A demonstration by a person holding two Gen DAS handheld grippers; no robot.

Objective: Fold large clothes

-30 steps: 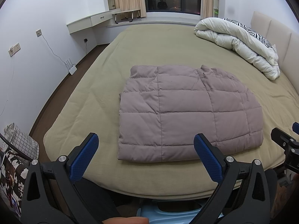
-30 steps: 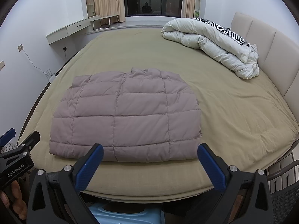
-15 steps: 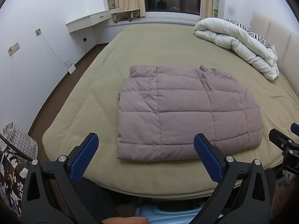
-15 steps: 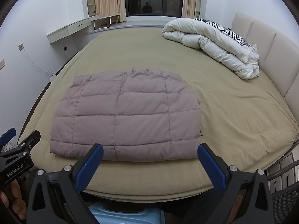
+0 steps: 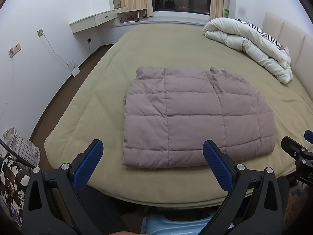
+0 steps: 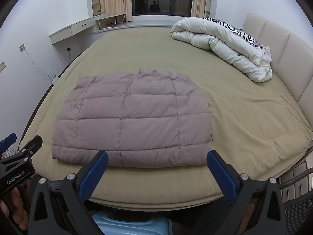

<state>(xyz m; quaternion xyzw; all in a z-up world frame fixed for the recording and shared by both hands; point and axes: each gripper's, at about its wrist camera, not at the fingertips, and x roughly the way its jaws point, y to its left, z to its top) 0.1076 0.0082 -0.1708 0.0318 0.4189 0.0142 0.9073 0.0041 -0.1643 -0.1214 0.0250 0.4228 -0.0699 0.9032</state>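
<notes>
A mauve quilted down jacket (image 5: pixel 195 117) lies folded into a flat rectangle on the olive bed (image 5: pixel 97 101), near its front edge; it also shows in the right wrist view (image 6: pixel 133 121). My left gripper (image 5: pixel 152 164) is open and empty, held off the bed in front of the jacket's near edge. My right gripper (image 6: pixel 156 170) is open and empty, also in front of the near edge. Each gripper shows at the side of the other's view: the right one (image 5: pixel 297 152), the left one (image 6: pixel 19 156).
A rolled white duvet with a zebra pillow (image 6: pixel 225 45) lies at the far right by the beige headboard (image 6: pixel 283 54). A light blue stool (image 6: pixel 129 225) stands below the grippers. A router (image 5: pixel 73 70) sits on the floor at the left wall.
Both grippers have drifted slightly; the jacket sits a little higher in both views. The jacket itself has not moved.
</notes>
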